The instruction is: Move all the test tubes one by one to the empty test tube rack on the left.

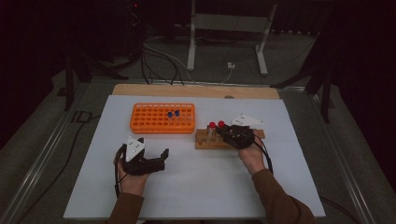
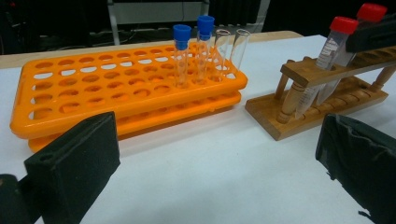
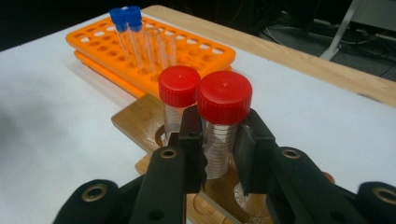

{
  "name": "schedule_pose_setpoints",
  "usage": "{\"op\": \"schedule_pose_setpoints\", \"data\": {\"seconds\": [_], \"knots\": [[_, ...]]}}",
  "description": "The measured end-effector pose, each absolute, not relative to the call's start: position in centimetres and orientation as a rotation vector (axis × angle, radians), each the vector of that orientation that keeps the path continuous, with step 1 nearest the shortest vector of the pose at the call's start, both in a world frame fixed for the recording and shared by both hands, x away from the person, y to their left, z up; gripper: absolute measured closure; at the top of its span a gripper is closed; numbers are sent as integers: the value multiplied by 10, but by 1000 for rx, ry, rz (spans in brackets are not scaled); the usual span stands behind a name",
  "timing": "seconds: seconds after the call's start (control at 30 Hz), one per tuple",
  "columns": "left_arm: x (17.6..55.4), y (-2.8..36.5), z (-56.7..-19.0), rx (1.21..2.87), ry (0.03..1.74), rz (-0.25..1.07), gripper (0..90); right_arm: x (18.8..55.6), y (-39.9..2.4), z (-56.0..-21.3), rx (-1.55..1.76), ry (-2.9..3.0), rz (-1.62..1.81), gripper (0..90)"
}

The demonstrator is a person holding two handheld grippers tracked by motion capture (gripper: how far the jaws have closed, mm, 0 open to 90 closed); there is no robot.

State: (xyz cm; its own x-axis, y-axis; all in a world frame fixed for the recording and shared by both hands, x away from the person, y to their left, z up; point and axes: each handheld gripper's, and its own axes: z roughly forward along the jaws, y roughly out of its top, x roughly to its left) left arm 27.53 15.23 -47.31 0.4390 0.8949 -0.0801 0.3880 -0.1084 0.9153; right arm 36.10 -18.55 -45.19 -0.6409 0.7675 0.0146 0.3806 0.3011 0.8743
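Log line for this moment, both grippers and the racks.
right gripper: shut on red-capped tube in wooden rack | left gripper: open, holds nothing | orange rack: two blue-capped tubes

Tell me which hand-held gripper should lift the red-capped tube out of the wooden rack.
Right. The right hand-held gripper is already clamped on a red-capped tube in the wooden rack. The left hand-held gripper rests open, away from the rack.

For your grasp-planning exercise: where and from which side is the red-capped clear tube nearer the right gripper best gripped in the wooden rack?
Grip the clear tube wall just under the red cap of the red-capped clear plastic tube, coming level from the person's side, a jaw either side. It stands nearly upright in the wooden rack, so only its upper part is exposed. The right gripper already clamps it there.
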Motion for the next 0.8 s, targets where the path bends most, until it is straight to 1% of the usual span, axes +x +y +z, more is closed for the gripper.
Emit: {"op": "schedule_pose_setpoints", "data": {"seconds": [0.8], "knots": [[274, 147, -470, 1700, 1101, 643, 8, 341, -193, -392, 936, 2097, 1374, 746]]}}
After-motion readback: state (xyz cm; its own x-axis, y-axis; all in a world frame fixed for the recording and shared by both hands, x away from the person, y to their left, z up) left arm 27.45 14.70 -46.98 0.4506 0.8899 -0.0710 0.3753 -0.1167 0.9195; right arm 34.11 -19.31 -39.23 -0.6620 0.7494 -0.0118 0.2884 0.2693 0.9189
